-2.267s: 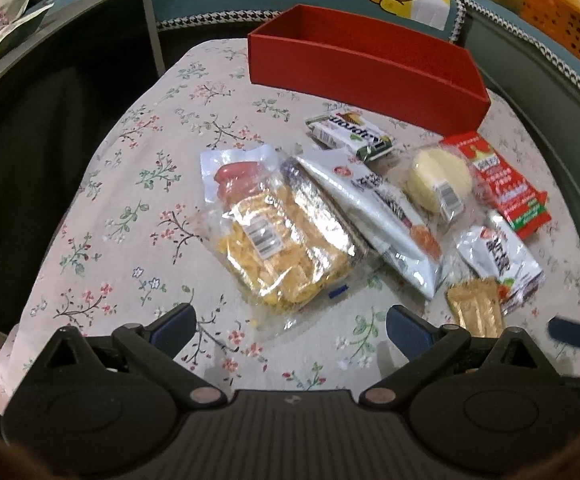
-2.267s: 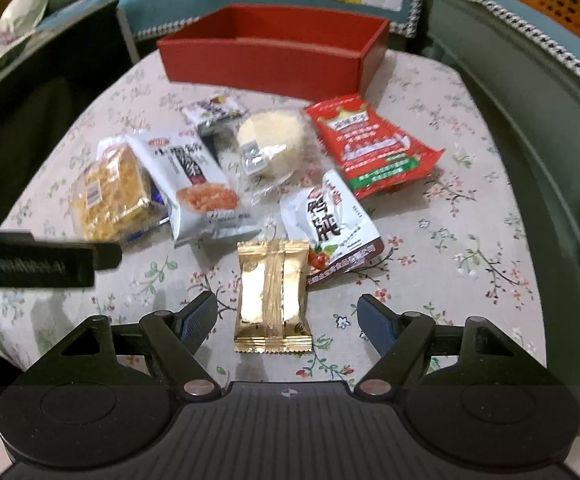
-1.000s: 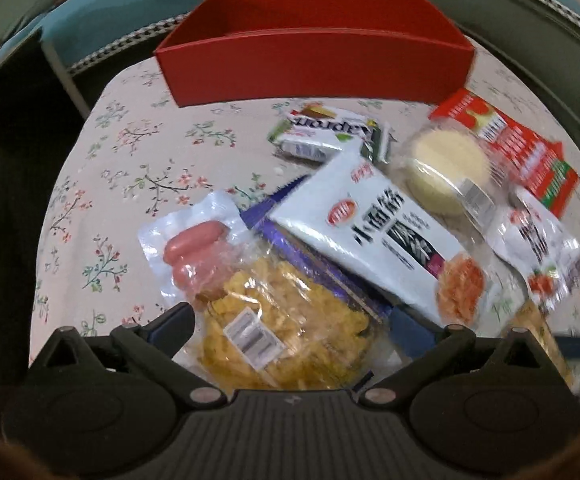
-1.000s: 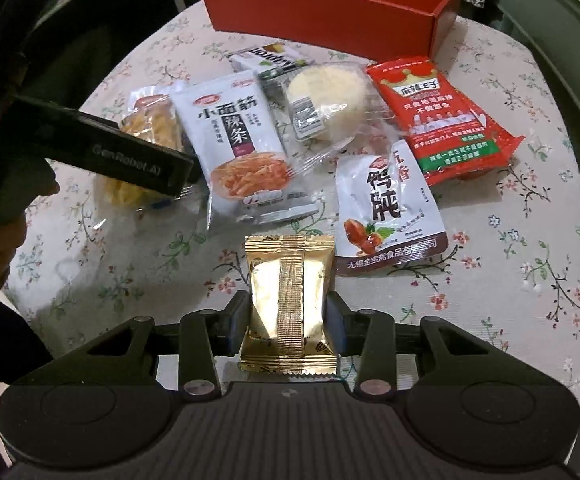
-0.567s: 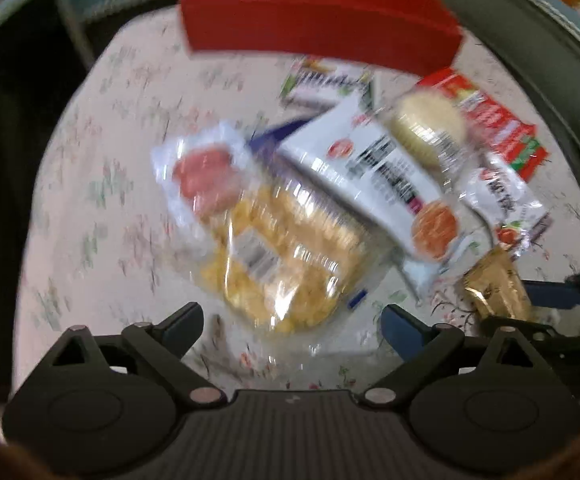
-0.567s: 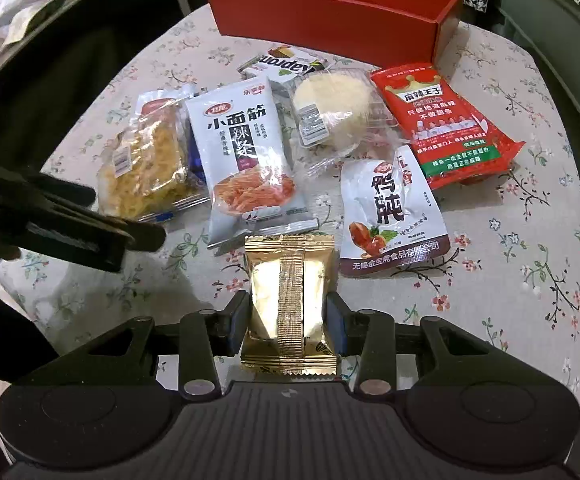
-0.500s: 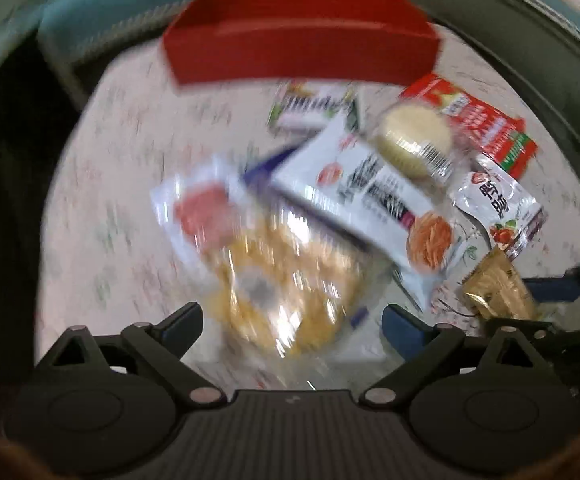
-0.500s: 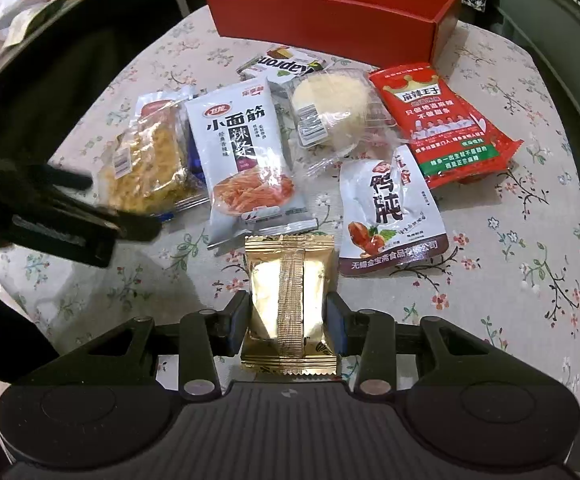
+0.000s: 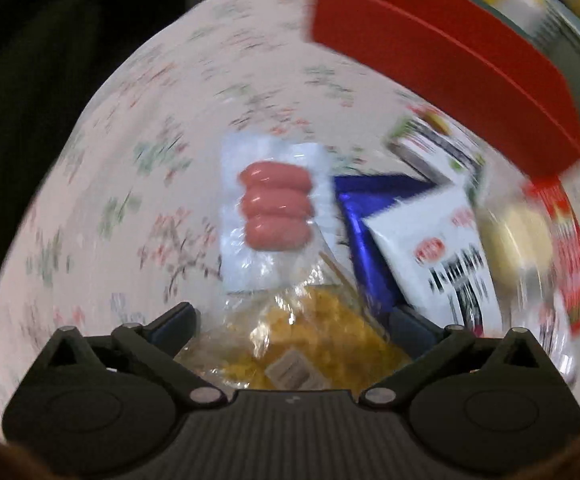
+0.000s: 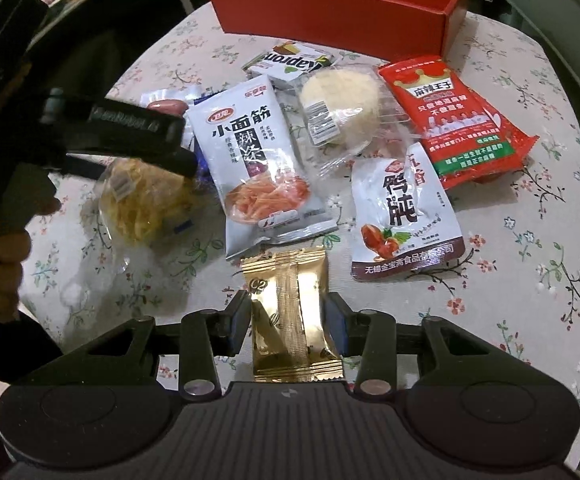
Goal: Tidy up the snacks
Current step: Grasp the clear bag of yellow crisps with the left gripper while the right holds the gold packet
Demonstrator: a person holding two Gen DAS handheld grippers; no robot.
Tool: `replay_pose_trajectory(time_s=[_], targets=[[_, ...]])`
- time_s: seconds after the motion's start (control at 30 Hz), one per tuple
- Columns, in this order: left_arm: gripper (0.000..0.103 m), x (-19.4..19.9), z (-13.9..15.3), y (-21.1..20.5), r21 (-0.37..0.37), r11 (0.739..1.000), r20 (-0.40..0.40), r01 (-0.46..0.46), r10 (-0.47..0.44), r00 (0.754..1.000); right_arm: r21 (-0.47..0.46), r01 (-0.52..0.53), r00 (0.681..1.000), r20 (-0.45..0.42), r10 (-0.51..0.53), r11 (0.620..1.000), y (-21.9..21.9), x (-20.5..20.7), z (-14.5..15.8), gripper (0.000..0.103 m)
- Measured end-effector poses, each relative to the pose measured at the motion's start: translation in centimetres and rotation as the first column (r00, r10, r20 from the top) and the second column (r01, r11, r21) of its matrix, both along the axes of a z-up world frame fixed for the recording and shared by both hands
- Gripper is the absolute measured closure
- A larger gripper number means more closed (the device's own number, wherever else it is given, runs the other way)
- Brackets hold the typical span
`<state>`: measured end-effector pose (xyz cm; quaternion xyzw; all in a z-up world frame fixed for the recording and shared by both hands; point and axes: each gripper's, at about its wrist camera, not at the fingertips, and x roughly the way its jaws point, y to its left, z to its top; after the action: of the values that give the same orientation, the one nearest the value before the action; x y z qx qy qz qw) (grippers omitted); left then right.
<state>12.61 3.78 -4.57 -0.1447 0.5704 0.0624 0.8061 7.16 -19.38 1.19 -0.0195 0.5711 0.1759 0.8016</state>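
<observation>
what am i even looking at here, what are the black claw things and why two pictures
No robot here: a person holds a two-finger gripper in each hand, and each one carries a fisheye camera looking along its fingers. So each picture is one gripper's own view.

In the right view, the right gripper is shut on a gold packet. The left gripper shows there too, in the person's hand.

In the blurred left view, the left gripper is open around a clear bag of yellow snacks, beside a sausage pack.

More snack packets lie on the floral tablecloth, with a red box behind them.
</observation>
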Motion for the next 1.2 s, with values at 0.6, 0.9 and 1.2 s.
replay_pose_trajectory(time_s=[0.6, 0.9, 1.2], targets=[[0.000, -3.5, 3.4, -4.2, 0.206, 0.794, 0.036, 0.572, -0.590, 0.806, -0.028, -0.077, 0.997, -0.014, 0.077, 0.997, 0.5, -0.9, -0.1, 0.047], [0.000, -4.3, 2.6, -4.1, 0.265, 0.713, -0.002, 0.649, -0.672, 0.740, -0.069, -0.121, 0.992, 0.008, 0.122, 0.990, 0.8, -1.2, -0.2, 0.056], [0.000, -2.7, 0.3, -5.7, 0.324, 0.633, -0.067, 0.703, -0.726, 0.685, -0.045, -0.105, 0.994, -0.003, 0.105, 0.993, 0.5, -1.0, -0.6, 0.057]])
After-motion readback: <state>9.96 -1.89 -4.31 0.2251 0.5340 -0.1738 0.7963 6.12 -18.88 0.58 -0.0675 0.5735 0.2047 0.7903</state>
